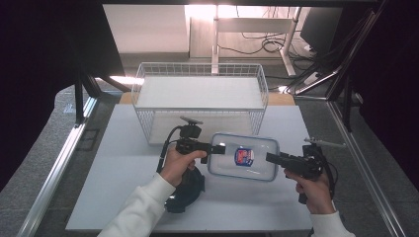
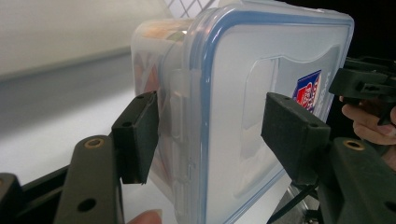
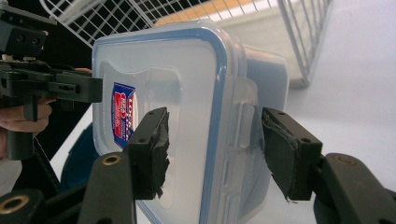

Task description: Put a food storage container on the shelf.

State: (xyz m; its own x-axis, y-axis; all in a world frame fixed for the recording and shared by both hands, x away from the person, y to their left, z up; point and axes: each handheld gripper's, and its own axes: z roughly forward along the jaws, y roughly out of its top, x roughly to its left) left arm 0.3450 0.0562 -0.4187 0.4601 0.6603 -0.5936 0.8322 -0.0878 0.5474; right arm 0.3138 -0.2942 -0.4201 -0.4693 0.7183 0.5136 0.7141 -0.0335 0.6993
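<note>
The clear plastic container (image 1: 243, 157) with a blue-sealed lid is held between both grippers, in front of the white wire basket (image 1: 200, 98) and over the white table (image 1: 118, 163). The left gripper (image 1: 213, 147) takes its left end; in the left gripper view one pad bears on the lid face (image 2: 280, 121) and the other on the underside beside the side latch — clamped on the container. The right gripper (image 1: 269, 158) takes the opposite end; in the right gripper view one pad sits on the lid, the other on the body next to the latch tab — likewise clamped. The lid carries a red, white and blue label (image 3: 122, 114); its lettering cannot be read. A dark round object (image 1: 185, 190) lies on the table below the left hand (image 1: 180, 163).
</note>
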